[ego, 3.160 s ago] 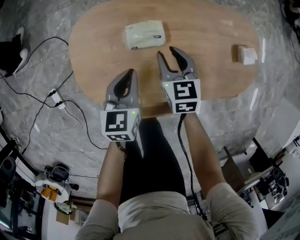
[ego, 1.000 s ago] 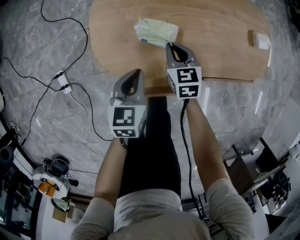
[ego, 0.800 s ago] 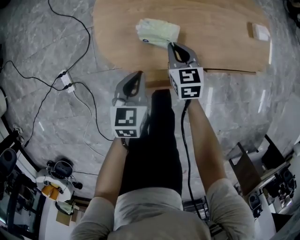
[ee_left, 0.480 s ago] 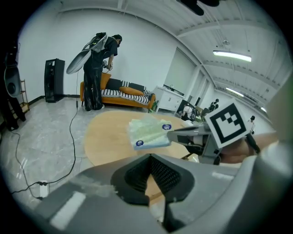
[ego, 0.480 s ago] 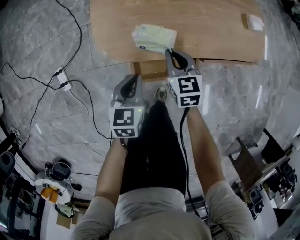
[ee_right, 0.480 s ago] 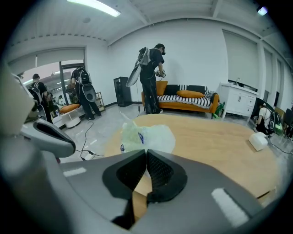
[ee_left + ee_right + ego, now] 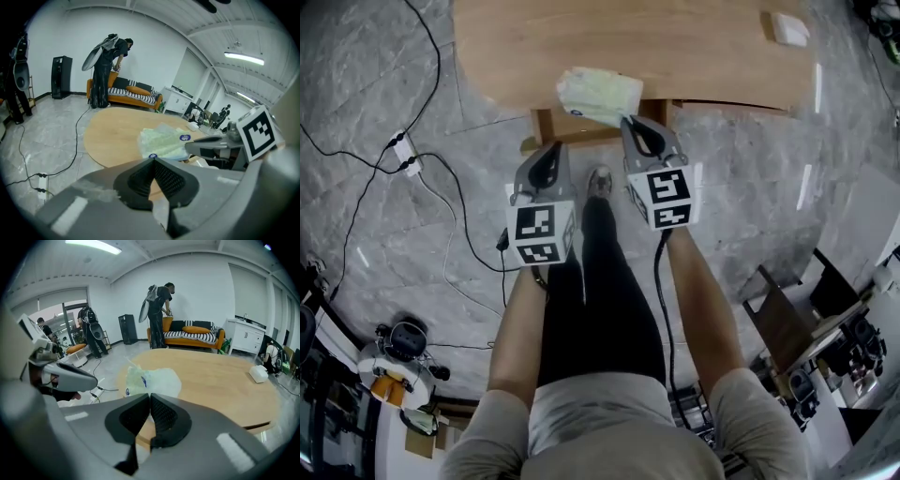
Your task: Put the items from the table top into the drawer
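Note:
A pale green tissue packet lies at the near edge of the oval wooden table and hangs partly over it. My right gripper is shut, its tips at the packet's near right corner and pinching the wrapper. In the right gripper view the packet sits just beyond the shut tips. My left gripper hangs over the floor short of the table, shut and empty. Below the table edge a wooden drawer part shows; its inside is hidden.
A small white box rests at the table's far right. Cables and a power strip lie on the marble floor to the left. The person's foot stands between the grippers. People and an orange sofa are far behind.
Both grippers have drawn back from the table toward the body. The packet came along with the right gripper, from further in on the table to its near edge.

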{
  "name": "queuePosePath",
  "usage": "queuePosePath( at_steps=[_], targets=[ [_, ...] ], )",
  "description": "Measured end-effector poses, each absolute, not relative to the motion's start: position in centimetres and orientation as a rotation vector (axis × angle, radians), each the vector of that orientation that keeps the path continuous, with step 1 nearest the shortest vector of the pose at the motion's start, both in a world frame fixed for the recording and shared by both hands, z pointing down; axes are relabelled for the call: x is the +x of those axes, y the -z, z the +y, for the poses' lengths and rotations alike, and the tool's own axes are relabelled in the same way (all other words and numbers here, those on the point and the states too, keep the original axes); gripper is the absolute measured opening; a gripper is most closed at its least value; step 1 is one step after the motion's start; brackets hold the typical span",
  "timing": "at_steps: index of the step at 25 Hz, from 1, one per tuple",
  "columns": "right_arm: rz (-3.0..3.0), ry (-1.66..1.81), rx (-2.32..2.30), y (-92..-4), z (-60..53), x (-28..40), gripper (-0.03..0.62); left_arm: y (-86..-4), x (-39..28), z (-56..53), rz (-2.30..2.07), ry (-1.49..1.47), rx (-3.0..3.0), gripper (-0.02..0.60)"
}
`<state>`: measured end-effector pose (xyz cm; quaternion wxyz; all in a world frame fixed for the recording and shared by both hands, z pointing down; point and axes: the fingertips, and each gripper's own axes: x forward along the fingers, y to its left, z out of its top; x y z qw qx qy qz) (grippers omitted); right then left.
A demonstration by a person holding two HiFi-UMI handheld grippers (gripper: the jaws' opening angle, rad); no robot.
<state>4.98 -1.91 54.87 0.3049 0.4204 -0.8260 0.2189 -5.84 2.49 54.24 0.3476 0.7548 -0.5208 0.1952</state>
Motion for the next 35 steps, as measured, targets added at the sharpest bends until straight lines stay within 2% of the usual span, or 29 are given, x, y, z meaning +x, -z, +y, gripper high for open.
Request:
queuePosePath(
  at_steps=[15, 35],
  targets=[
    [-2.14, -0.68, 1.053, -58.3, 3.7, 7.6, 0.011, -56.3, -2.9, 4.7, -1.331, -0.546, 1.944, 0.018],
    [-2.143, -0.733, 0.943, -60.7, 4.6, 8.9, 0.011, -59.0, -1.2, 5.5, -1.32, -0.57, 1.9, 0.018]
  ],
)
